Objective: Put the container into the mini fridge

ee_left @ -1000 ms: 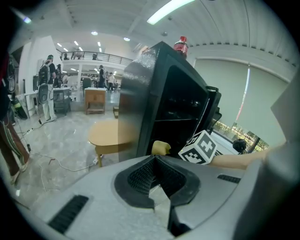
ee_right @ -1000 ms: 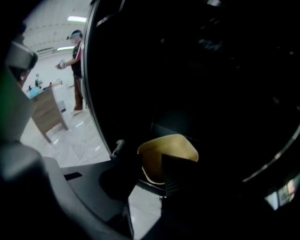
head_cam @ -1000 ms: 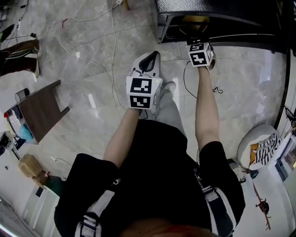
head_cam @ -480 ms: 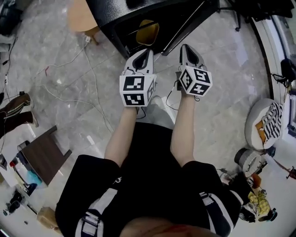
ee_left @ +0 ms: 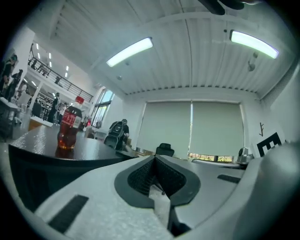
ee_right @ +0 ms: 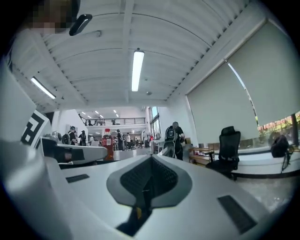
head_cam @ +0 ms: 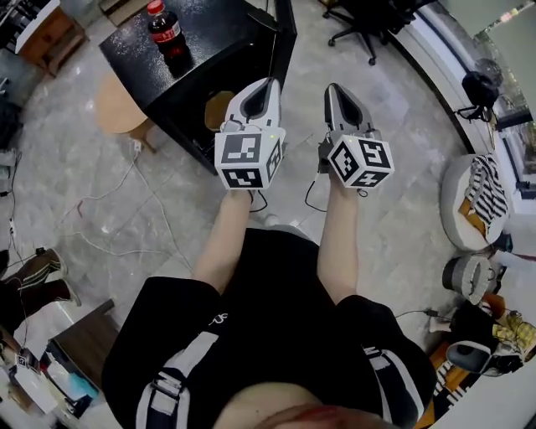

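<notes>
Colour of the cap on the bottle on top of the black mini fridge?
Red. The cap on the bottle shows best in the head view.

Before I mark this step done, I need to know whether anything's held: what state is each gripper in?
Left gripper: jaws closed, nothing between them.
Right gripper: jaws closed, nothing between them.

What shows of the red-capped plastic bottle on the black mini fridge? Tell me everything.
The small clear plastic bottle has a red cap, a red label and a dark brown drink filling most of it. It stands upright and capped on top of the speckled black mini fridge, touching only that surface.
</notes>
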A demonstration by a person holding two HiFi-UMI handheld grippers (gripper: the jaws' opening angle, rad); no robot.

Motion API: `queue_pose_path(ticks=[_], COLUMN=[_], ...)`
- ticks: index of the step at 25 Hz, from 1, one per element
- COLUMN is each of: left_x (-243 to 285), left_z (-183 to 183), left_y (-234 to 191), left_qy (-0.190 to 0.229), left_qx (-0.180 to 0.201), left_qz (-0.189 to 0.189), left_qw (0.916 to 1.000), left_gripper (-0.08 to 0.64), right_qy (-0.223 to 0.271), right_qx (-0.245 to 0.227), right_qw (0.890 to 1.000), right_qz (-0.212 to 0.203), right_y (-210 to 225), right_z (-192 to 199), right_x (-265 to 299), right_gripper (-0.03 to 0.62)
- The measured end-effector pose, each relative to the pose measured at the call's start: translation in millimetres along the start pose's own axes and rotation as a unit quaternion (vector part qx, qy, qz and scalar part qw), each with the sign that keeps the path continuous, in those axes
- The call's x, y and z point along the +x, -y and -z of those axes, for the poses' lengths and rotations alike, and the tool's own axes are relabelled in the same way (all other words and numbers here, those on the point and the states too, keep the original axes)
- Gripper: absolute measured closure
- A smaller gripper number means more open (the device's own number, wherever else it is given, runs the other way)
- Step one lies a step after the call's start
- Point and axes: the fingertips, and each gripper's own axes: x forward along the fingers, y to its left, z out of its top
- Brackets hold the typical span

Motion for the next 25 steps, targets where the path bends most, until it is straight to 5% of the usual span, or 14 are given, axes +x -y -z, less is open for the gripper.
queue_pose_path(ticks=[25], left_x=[13], left_z=[-46], left_y=[39], left_qy=[0.036], left_qx=[0.048], left_qz=[0.033], left_qw=[0.9976], left_gripper=[0.554], right_qy=[0.059], right_qx=[-0.024], right_qw=[0.998], right_qz=[-0.004], right_y=[15], right_z=[-61], right_x=[-5], right_gripper=[0.580])
